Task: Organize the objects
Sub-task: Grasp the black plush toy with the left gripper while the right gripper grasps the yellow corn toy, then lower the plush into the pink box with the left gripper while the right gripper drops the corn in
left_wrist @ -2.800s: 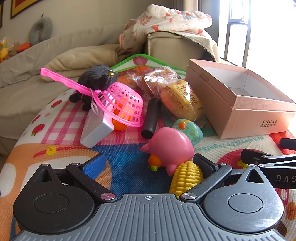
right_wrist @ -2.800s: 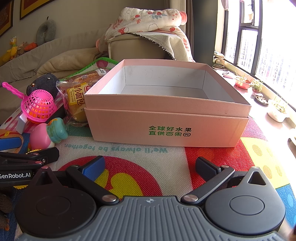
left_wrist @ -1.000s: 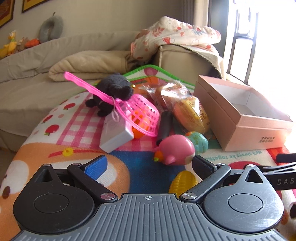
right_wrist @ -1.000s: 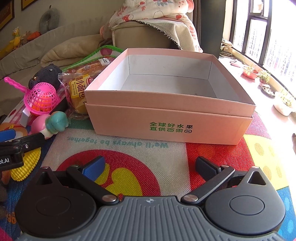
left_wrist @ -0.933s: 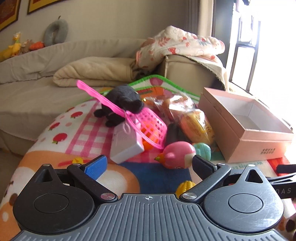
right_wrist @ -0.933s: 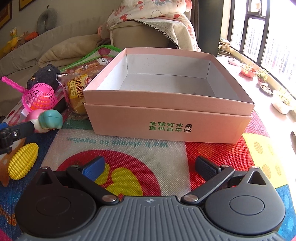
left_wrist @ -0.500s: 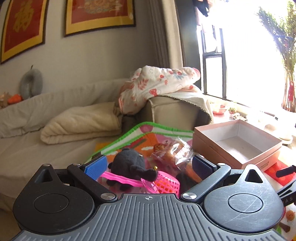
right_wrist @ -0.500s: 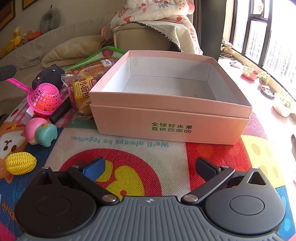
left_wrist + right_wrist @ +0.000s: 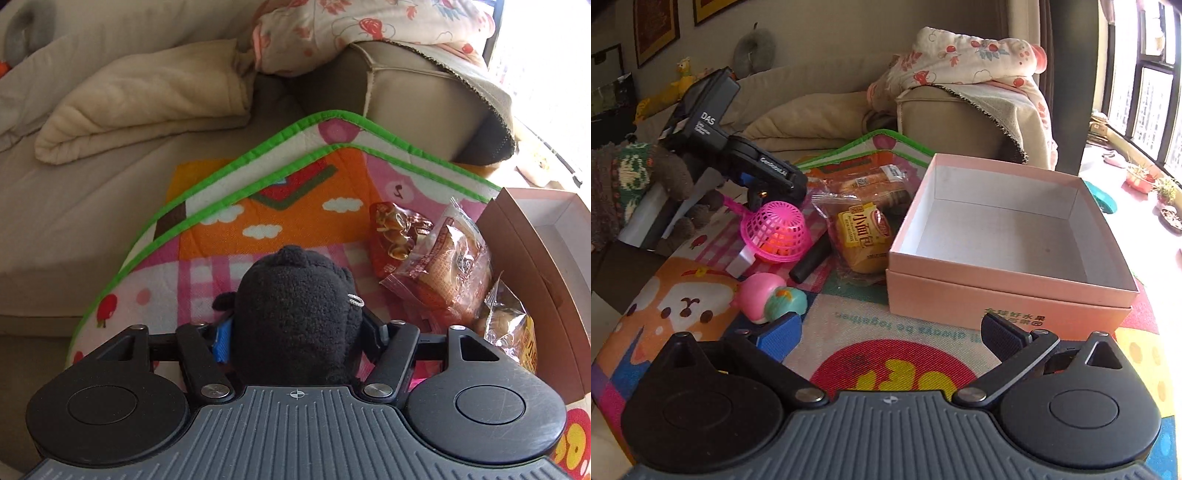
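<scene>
Now gripping black plush toy (image 9: 295,314) in left gripper (image 9: 295,332) — right gripper (image 9: 890,328) idling wide | next: carrying toward pink box (image 9: 1008,288).

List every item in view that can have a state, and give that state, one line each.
left gripper: shut on the black plush toy
right gripper: open, holding nothing
pink box: open, nothing inside
pink basket: upside down over something orange
bread packets: sealed, beside the box
pink squeeze toy: lying on the mat
</scene>
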